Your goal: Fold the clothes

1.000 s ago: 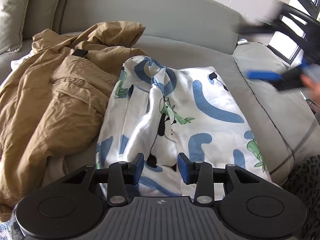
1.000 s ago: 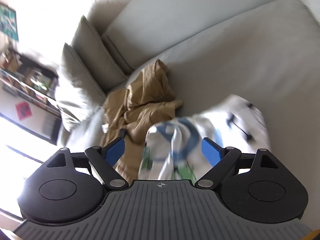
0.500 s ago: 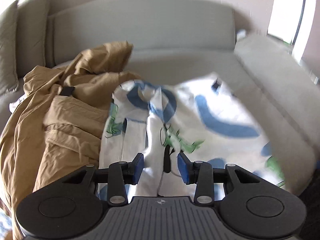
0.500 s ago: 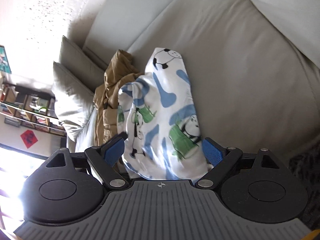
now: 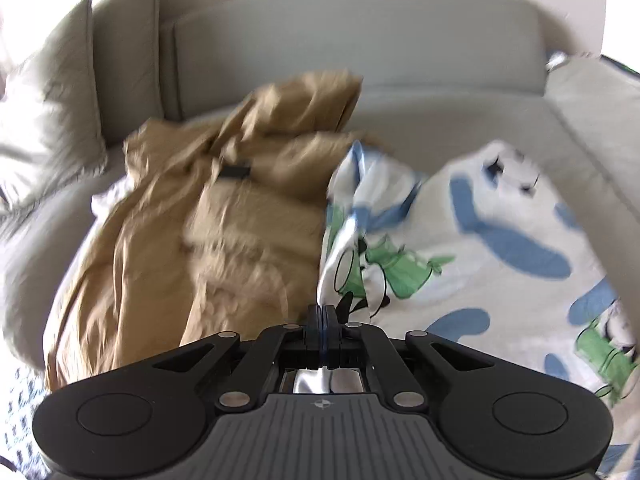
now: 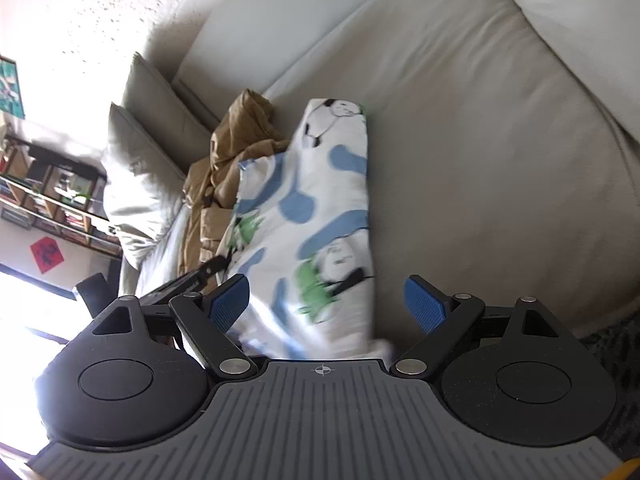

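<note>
Grey sofa cushions (image 5: 440, 120) are carrying the laundry. At the left a crumpled tan garment (image 5: 208, 240) is lying, touching the white printed garment (image 5: 500, 272) beside it. My left gripper (image 5: 322, 320) is pinching a fold of that printed garment's edge, its jaws having just closed. My right gripper (image 6: 326, 304) is hanging spread wide over its near end (image 6: 320, 220), pads not pressing.

No readable writing anywhere.
The red diamond sign (image 6: 47, 255) on the far wall carries a dark mark too small to read, and the teal picture (image 6: 10, 90) above it shows no legible words.
</note>
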The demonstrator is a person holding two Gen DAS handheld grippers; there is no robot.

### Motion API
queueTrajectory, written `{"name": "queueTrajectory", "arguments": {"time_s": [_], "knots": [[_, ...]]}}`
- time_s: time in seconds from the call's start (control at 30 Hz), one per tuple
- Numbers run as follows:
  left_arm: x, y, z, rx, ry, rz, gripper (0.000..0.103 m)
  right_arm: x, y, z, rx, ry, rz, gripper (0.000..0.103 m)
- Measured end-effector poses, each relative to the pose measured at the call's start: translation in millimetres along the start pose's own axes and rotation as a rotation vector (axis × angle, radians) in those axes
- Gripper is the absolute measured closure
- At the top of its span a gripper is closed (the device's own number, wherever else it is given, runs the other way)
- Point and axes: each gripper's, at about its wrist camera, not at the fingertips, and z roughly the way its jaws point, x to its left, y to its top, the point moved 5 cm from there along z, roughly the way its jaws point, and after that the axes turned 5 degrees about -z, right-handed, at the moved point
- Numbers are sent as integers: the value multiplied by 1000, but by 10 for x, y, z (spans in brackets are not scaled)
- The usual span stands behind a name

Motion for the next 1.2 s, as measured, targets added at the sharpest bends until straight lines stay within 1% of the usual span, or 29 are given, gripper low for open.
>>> {"name": "queueTrajectory", "arguments": {"time_s": [0.07, 0.23, 0.3, 0.33, 0.37, 0.4, 0.5, 0.57, 0.63, 0.67, 0.7, 0.77, 0.9, 0.93, 1.03, 1.13, 1.17, 1.2], "knots": [[-42, -80, 95, 40, -37, 12, 100, 5, 15, 101, 14, -3, -6, 13], [-56, -91, 114, 42, -54, -10, 100, 58, 94, 373, 35, -17, -68, 14], [-31, -68, 113, 51, -67, -43, 97, 44, 142, 485, 25, -30, -87, 14], [-31, -54, 96, 52, -71, -50, 96, 11, 171, 546, 21, -40, -82, 14], [-27, -43, 76, 53, -73, -55, 93, -34, 200, 610, 20, -43, -69, 14], [-14, -40, 50, 52, -75, -55, 91, -98, 226, 681, 25, -31, -38, 14], [60, -26, -26, 48, -91, -63, 88, -227, 292, 839, 34, 51, 64, 15], [158, -5, -49, 48, -88, -82, 86, -198, 324, 876, 40, 65, 78, 15], [213, -17, -109, 58, -112, -107, 87, -131, 319, 911, 58, 69, 52, 15], [229, -29, -148, 64, -129, -120, 85, -109, 310, 927, 67, 68, 39, 15], [241, -45, -184, 71, -146, -132, 74, -89, 301, 941, 72, 67, 30, 15], [239, -94, -235, 91, -177, -156, 61, -65, 290, 963, 72, 70, 26, 15], [219, -163, -221, 133, -200, -190, 58, -56, 300, 1003, 78, 88, 41, 17], [217, -168, -203, 137, -201, -200, 58, -52, 308, 1022, 77, 88, 44, 19], [171, -174, -168, 132, -195, -209, 58, -33, 332, 1053, 65, 82, 61, 21], [25, -168, -195, 96, -247, -154, 59, 15, 313, 1060, 68, 76, 45, 21], [-36, -163, -195, 82, -253, -117, 59, 28, 307, 1068, 71, 71, 36, 21], [-97, -156, -190, 66, -241, -76, 63, 33, 312, 1076, 71, 68, 32, 21]]}}
